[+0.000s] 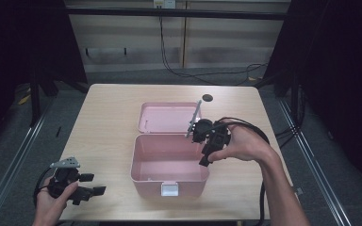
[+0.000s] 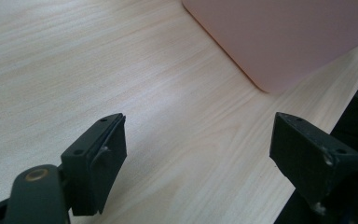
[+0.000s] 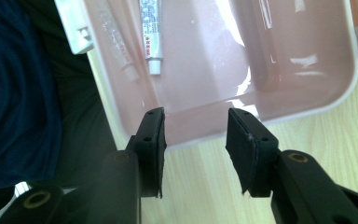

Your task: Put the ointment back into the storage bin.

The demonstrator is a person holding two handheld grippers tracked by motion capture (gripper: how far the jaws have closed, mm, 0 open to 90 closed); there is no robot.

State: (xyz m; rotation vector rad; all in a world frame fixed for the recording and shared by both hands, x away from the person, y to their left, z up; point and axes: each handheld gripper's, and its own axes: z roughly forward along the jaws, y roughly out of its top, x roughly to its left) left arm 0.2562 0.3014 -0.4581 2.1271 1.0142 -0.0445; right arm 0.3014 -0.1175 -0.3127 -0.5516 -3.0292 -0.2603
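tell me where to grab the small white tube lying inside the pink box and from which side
Take the white tube across its flat printed body, not the narrow cap end, coming straight down from above through the open top of the pink box. It lies flat on the floor close to one wall, so a side approach looks blocked. The right gripper, open at the box rim, seems nearest.

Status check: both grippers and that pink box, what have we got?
Left gripper open, empty, low at near-left table edge. Right gripper open, empty, at pink box right rim. Lid open, small tube inside. Nothing blocking.
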